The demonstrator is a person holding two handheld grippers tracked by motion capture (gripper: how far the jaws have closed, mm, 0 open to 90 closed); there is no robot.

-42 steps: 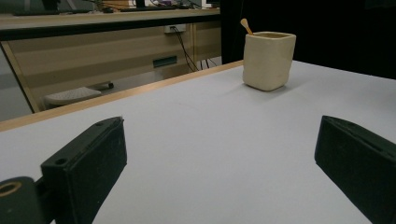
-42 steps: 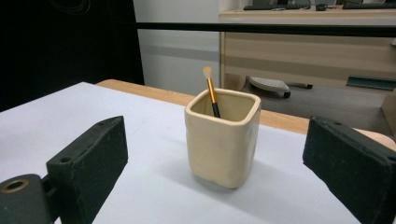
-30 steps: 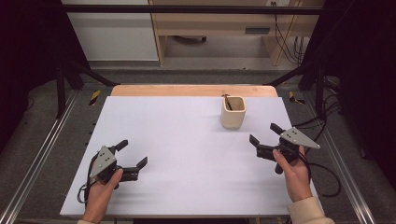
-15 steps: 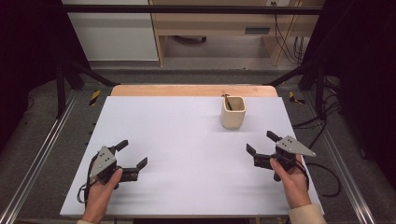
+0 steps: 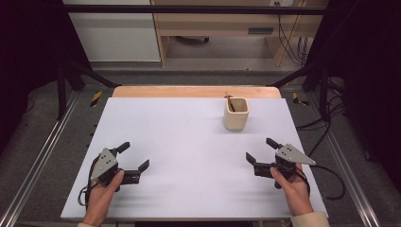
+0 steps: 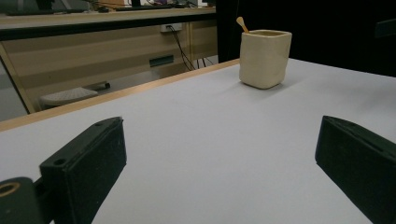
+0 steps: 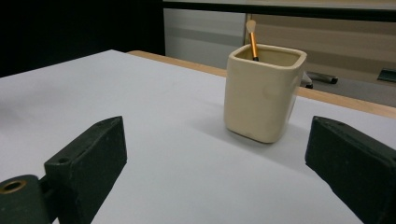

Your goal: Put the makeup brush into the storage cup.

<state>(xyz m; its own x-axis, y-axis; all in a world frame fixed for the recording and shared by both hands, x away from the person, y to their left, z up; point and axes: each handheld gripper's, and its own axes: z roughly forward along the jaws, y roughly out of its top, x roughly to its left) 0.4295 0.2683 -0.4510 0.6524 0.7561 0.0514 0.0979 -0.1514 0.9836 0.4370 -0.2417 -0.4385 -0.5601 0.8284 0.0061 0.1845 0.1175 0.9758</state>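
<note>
High view shows the left gripper (image 5: 134,156) and right gripper (image 5: 259,149) wide open, holding nothing, both well apart from the cream cup (image 5: 236,113) with a brush (image 7: 252,39) inside.

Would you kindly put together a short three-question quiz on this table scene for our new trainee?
1. True or false: the left gripper is clamped on the cup.
2. Which gripper is nearer the cup? A) left gripper B) right gripper C) both equally near
3. Fill in: the stick with the pale tip stands inside the ____.

Key
1. False: both grippers have their jaws spread and hold nothing, low over the white table.
2. B: in the high view the cup stands toward the far right of the table, closer to the right gripper.
3. Cup: the stick leans in it, with the tip above the rim.
</note>
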